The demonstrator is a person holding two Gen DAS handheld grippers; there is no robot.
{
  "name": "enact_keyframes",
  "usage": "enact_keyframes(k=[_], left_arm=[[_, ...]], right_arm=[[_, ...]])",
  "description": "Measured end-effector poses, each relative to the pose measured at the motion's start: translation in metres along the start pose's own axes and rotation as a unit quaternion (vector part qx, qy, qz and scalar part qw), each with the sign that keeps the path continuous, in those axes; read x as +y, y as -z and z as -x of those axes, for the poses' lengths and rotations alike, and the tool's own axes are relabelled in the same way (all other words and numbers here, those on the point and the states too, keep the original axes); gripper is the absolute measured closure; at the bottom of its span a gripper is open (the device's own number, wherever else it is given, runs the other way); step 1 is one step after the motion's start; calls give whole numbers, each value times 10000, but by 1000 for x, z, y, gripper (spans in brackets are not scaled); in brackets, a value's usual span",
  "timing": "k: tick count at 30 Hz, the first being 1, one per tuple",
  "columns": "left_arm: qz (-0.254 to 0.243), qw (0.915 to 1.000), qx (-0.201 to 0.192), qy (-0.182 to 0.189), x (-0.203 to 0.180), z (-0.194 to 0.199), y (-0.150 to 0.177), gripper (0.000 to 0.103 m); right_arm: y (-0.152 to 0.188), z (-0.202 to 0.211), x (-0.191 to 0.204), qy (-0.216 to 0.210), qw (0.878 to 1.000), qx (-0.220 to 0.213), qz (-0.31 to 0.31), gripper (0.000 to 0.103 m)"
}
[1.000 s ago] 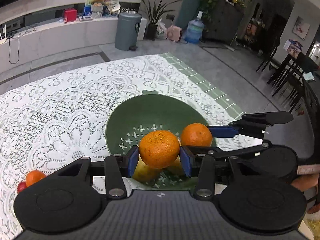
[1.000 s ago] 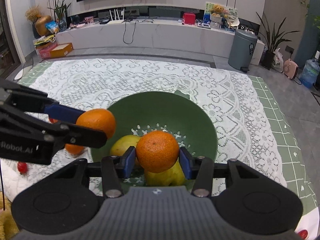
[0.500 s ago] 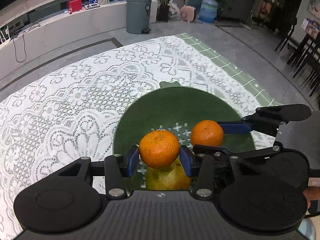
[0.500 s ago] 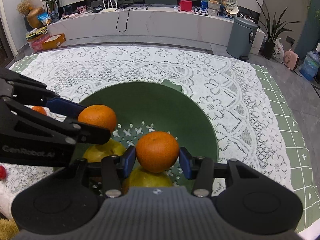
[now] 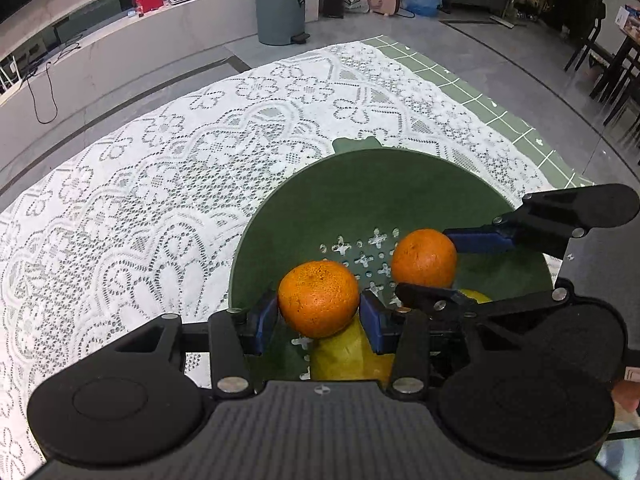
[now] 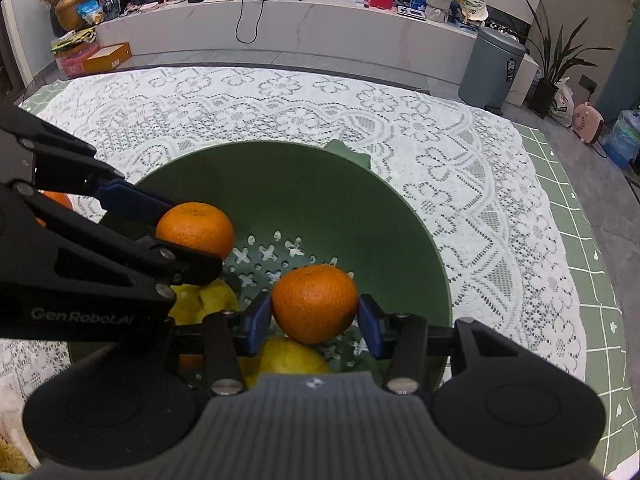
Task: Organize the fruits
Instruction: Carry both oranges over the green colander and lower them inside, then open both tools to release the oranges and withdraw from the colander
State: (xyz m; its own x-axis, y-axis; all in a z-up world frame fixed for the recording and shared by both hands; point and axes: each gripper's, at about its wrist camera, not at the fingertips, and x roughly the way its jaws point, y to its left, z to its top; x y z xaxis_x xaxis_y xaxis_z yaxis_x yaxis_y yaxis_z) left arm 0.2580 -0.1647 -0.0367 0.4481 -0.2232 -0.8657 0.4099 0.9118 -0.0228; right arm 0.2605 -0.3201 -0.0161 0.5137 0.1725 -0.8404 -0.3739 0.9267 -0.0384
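While both hover over green colander [image 5: 400, 184], I see left gripper [image 5: 319, 317] clamping mandarin [image 5: 318, 298], right gripper [image 6: 315, 319] clamping second mandarin [image 6: 314, 302]. Risk: dropped fruit strikes yellow pears [image 6: 294, 356] beneath, rolls; grippers close, may collide.

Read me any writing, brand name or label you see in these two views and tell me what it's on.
"GenRobot.AI": pale lettering on the black body of the left tongs, seen from the right wrist view.
Sticker on the grey trash bin: too small to read.
Print on the boxes and packages along the white counter: too blurred to read.
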Motion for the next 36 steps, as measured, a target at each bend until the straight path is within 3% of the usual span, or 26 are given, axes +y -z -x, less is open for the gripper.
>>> enact_keyframes(k=[13,17,19,21,25,31,36], left_arm=[[147,9999,-32,-66,3,2,0,50],[201,9997,-111,-70,3,8,2,41],[193,9996,-196,-80,2,13,4,40],[189,9993,-307,-69,1,20,6,40],[247,9984,-511,1,0,37,11,38],[500,9950,-856,72,5,71,23,33],[697,9907,-1165,42,12,100,41,32]], right_arm=[[-3,2,6,177,9996,83,187,57],[-2,7,6,216,9996,63,162,57],[-2,12,6,309,9994,25,142,47],[-1,17,5,365,9992,-33,127,45],[1,29,7,559,9982,-187,97,32],[6,59,11,717,9958,-564,-114,22],[16,84,22,583,9929,-888,-538,15]])
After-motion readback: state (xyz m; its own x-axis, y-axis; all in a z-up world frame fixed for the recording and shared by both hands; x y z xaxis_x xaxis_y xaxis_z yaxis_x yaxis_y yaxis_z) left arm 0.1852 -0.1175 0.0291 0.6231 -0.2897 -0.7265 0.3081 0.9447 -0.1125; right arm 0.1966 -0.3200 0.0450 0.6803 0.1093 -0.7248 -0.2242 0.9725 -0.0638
